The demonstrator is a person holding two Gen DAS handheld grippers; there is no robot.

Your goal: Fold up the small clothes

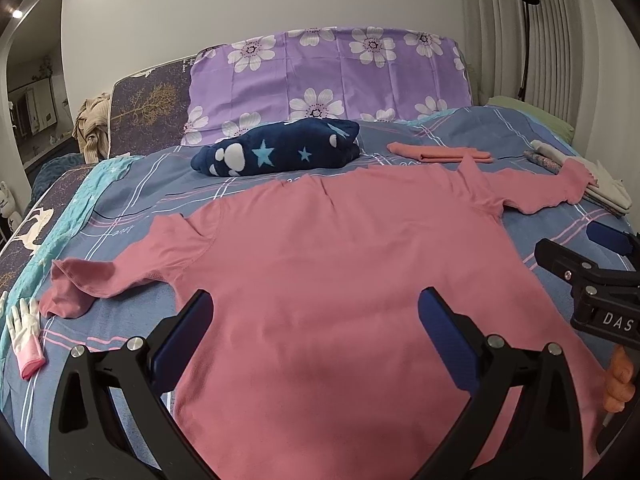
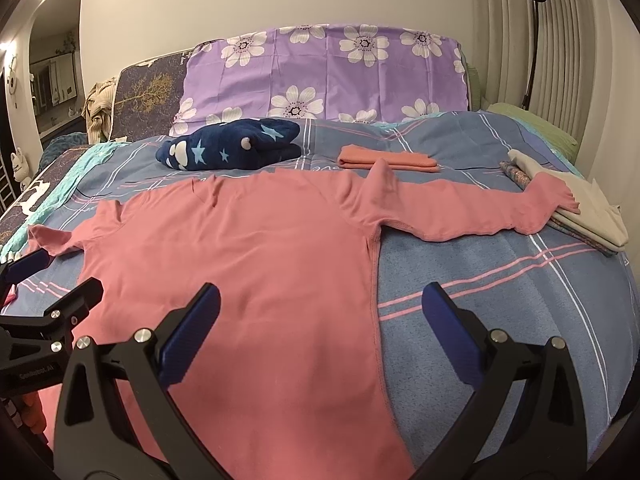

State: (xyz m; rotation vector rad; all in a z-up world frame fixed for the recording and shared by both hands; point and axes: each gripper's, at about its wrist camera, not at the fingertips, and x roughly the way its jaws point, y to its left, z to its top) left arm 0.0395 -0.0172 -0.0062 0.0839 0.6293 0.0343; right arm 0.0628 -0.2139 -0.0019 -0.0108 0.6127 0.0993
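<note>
A pink long-sleeved shirt (image 1: pixel 340 248) lies spread flat on the blue plaid bed cover (image 1: pixel 132 196), sleeves out to both sides; it also shows in the right wrist view (image 2: pixel 248 256). Its right sleeve end rests on a stack of folded cloths (image 2: pixel 592 216). My left gripper (image 1: pixel 314 320) is open and empty, hovering over the shirt's lower body near its left edge. My right gripper (image 2: pixel 320 312) is open and empty over the shirt's right side seam (image 2: pixel 374 300). The right gripper also shows at the right edge of the left wrist view (image 1: pixel 592 264), and the left gripper at the left edge of the right wrist view (image 2: pixel 48 284).
A folded pink garment (image 1: pixel 436 152) and a navy star-patterned bundle (image 1: pixel 276 150) lie behind the shirt. A purple flowered pillow (image 1: pixel 332 76) leans at the headboard. A small white and pink glove (image 1: pixel 24 336) lies at the left. A black lamp (image 1: pixel 528 20) stands at the back right.
</note>
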